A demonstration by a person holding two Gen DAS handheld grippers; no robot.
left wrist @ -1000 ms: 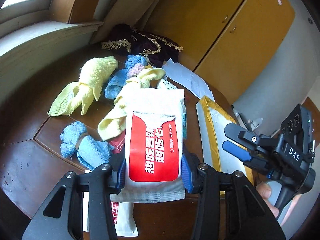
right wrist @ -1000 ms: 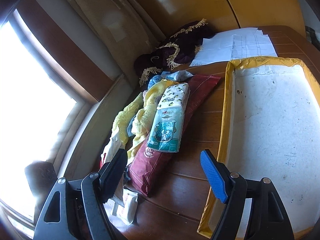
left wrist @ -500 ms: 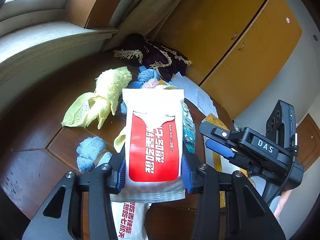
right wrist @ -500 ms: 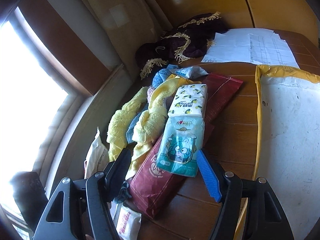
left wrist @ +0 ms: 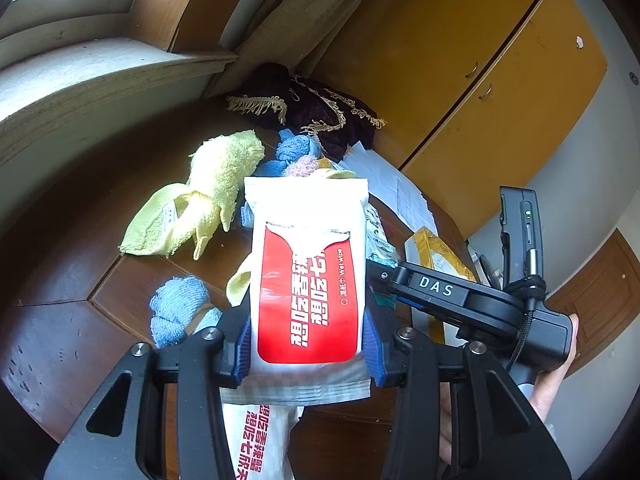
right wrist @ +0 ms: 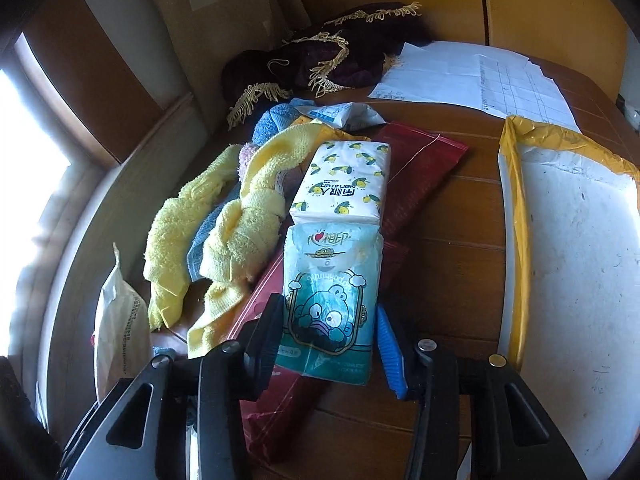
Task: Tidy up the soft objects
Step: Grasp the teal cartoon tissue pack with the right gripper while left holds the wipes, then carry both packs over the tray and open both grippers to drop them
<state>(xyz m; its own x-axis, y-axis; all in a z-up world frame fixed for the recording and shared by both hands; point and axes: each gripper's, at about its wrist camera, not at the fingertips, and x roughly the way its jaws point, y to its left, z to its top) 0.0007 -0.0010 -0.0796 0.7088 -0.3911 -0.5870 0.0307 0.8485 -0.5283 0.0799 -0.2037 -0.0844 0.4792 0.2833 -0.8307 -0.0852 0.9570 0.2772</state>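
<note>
glossy plastic wet wipe pack (left wrist: 307, 280); fluffy terry cloth yellow towel (left wrist: 208, 188); polished wood tabletop (left wrist: 60, 344); matt black plastic tongs (left wrist: 308, 344)

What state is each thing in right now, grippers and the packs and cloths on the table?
left gripper: shut on the red wet-wipe pack, held off the table.
right gripper: open, fingers either side of the teal tissue pack.
teal tissue pack: lying on the dark red pouch.
lemon-print tissue pack: lying flat.
yellow towels: crumpled, unfolded.
blue cloth: bunched.
cabinet doors: closed.
</note>
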